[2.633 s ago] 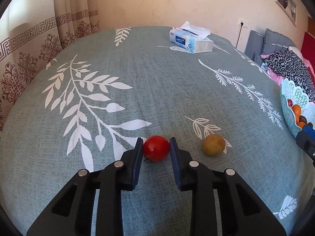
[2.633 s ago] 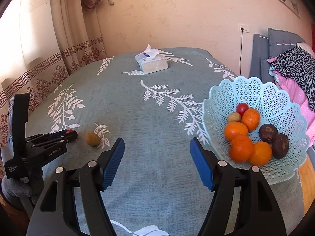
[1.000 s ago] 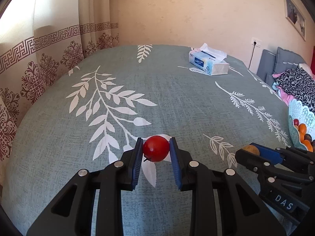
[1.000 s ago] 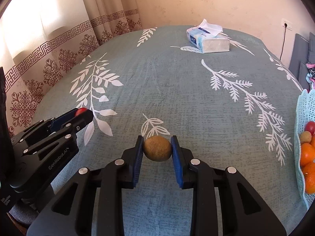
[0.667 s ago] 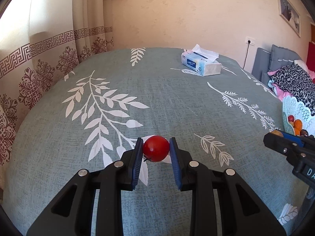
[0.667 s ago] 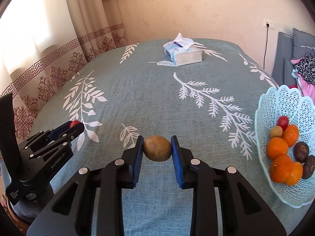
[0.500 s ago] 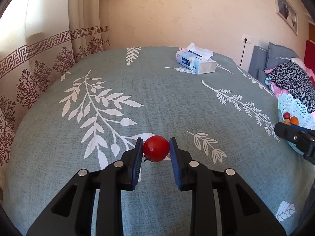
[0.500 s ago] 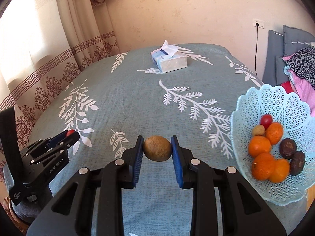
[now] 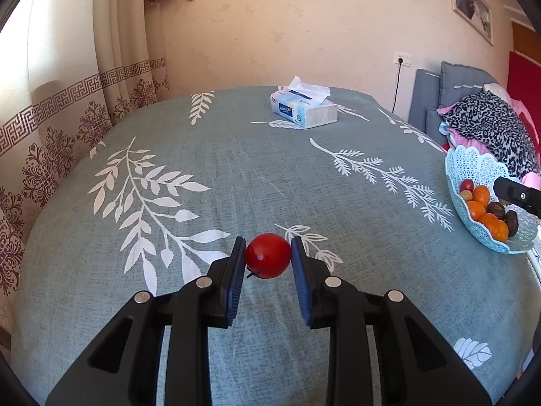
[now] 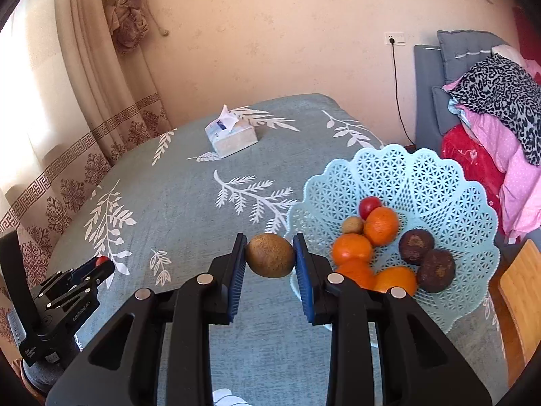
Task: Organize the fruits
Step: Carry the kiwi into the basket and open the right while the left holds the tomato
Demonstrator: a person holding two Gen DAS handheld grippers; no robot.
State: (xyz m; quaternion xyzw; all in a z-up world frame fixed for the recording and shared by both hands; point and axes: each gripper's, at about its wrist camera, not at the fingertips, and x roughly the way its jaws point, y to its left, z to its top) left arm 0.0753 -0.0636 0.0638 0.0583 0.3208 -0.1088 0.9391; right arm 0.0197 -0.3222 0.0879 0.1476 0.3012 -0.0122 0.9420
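Note:
My left gripper [image 9: 268, 255] is shut on a red tomato [image 9: 268, 255] and holds it above the teal leaf-print tablecloth [image 9: 236, 176]. My right gripper [image 10: 269, 260] is shut on a brown kiwi [image 10: 269, 260], held in the air just left of the light blue lattice basket [image 10: 422, 182]. The basket holds several oranges [image 10: 381, 225], a small red fruit, a small brown fruit and two dark round fruits. The basket also shows at the right edge of the left wrist view [image 9: 473, 165]. The left gripper with its tomato shows at lower left in the right wrist view [image 10: 98, 264].
A tissue box [image 9: 304, 110] lies at the far side of the table. Patterned curtains [image 9: 67, 101] hang on the left. A grey sofa with piled clothes [image 10: 500, 101] stands behind the basket. A wooden chair [image 10: 520, 291] is at the right.
Both grippers closed on their fruits and lifted them. The right gripper has carried the kiwi rightward up to the basket's rim. The left gripper has moved right with the tomato.

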